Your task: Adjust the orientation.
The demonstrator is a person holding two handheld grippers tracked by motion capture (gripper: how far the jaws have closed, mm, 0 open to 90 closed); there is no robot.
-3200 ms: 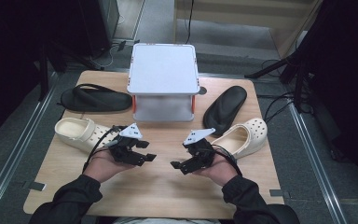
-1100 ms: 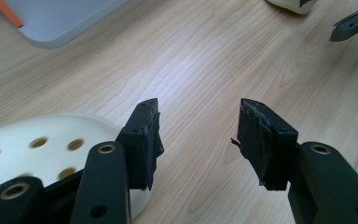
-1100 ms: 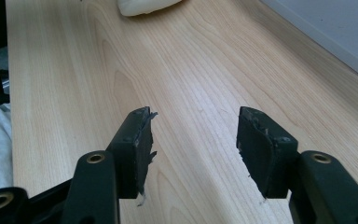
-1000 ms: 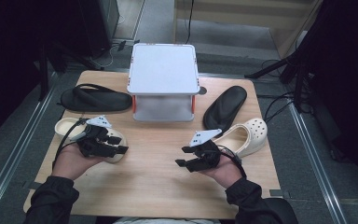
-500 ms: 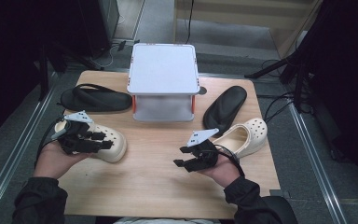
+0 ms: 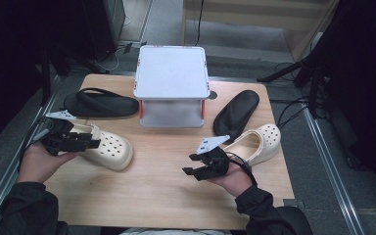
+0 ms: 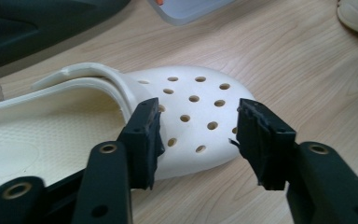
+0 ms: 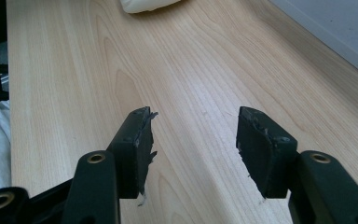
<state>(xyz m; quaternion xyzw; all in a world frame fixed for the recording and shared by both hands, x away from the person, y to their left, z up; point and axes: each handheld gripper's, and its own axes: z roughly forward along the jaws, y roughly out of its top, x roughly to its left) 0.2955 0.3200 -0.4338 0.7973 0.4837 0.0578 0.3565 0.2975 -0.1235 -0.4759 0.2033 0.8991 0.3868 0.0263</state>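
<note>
The desk (image 6: 166, 166) carries a grey box-shaped stand (image 6: 171, 73) at 12 o'clock, a black sandal (image 6: 100, 104) at 10 o'clock, and a black insole-shaped sole (image 6: 236, 111) at 2 o'clock. Two cream perforated clogs lie nearer the person: the left clog (image 6: 108, 147) at 9 o'clock and the right clog (image 6: 257, 143) at 3 o'clock.

The left claw (image 6: 90, 143) sits over the heel end of the left clog, pointing toward 3 o'clock along the shoe. In the left gripper view its jaws stand wide apart, having just closed a little, with the perforated toe cap (image 7: 193, 121) framed in the gap beyond them. The pads press on nothing; whether either touches the clog cannot be told.

The right claw (image 6: 190, 171) hovers over bare wood at 5 o'clock, jaws wide apart and holding nothing. The right clog lies just behind that hand, toward 2 o'clock from the claw.
</note>
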